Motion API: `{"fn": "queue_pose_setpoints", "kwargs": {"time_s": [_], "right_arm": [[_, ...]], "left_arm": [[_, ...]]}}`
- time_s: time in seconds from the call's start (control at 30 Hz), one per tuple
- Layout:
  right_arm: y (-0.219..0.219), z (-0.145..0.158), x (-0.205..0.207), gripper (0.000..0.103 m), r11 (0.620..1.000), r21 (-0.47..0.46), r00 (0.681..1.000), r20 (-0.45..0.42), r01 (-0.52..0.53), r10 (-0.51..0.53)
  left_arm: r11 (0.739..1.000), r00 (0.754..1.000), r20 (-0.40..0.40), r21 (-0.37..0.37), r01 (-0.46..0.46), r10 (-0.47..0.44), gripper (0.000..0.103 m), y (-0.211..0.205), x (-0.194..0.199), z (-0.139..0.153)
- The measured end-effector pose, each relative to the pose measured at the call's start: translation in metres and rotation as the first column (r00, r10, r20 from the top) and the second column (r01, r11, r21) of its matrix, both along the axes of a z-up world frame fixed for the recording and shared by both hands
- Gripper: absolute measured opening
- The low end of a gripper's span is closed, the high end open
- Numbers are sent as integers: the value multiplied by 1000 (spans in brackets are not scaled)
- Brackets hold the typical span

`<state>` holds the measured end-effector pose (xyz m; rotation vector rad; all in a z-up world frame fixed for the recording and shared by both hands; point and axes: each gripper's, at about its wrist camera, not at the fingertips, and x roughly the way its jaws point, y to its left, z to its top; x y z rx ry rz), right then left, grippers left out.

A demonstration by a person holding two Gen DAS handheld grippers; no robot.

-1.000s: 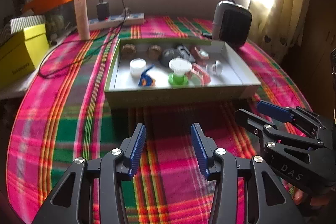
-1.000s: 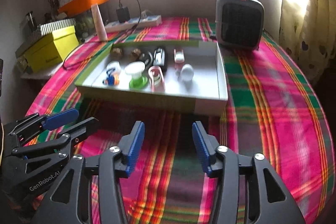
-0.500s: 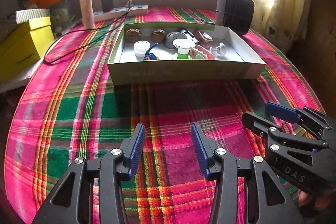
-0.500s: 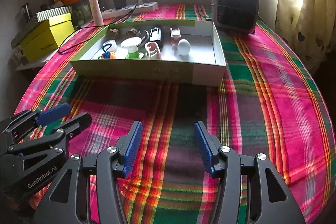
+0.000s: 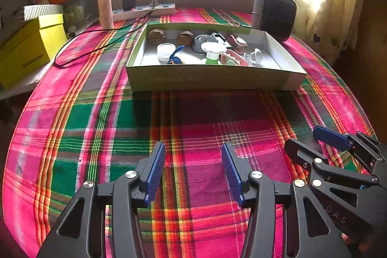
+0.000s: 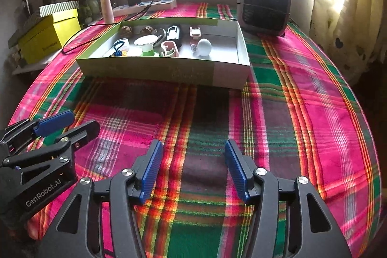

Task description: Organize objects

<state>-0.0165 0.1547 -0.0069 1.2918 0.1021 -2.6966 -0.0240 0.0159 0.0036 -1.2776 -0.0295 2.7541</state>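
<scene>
Trinkets are sitting gathered inside the shallow box (image 5: 212,79) on the plaid cloth (image 5: 121,117), apparently already sorted there. Well short of it, the left gripper (image 5: 193,168) and right gripper (image 6: 192,168) are hovering with jaws parted, grasping nothing.

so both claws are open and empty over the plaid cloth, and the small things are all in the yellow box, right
Not the yellow box: that sits closed at the left. The small things lie in the open shallow box in the middle, as the right wrist view shows. Both the left claw and the right claw are open and empty over the plaid cloth.
</scene>
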Motion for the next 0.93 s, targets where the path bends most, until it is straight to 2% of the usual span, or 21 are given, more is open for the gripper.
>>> {"fn": "queue_pose_setpoints", "kwargs": {"time_s": [0.37,0.93], "right_arm": [[1,-1,-1,59,1000,5,1000,1,12,-12],[1,-1,-1,60,1000,6,1000,1,11,-11]], "left_arm": [[999,1000,3,-51,-4,4,49,7,0,-1],[998,1000,4,-55,-6,6,51,8,0,-1]]}}
